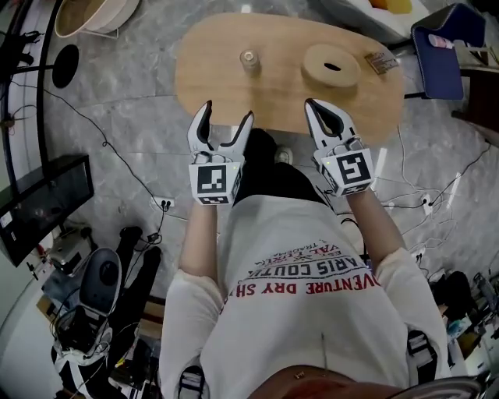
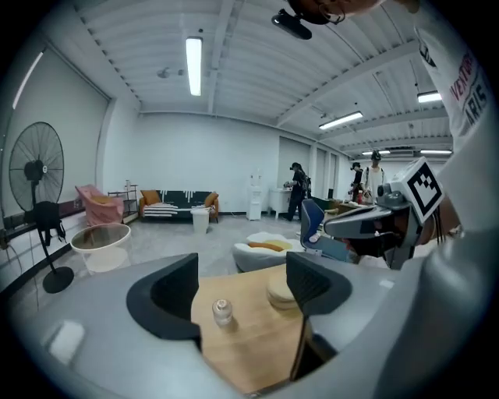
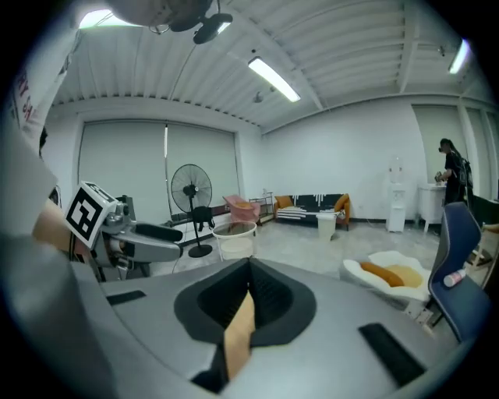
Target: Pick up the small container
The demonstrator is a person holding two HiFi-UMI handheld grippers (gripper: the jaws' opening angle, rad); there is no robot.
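Note:
A small clear container stands upright on the oval wooden table, left of a round wooden disc. My left gripper hovers over the table's near edge, open and empty, with the container beyond it. In the left gripper view the container shows between the spread jaws of the left gripper, farther off on the table, with the disc to its right. My right gripper is at the near edge in front of the disc; its jaws meet, holding nothing. In its own view the right gripper shows only a sliver of wood.
A small packet lies at the table's right end. A blue chair stands to the right, a pale basin at the far left, a monitor and cables on the floor. A fan and several people stand in the room.

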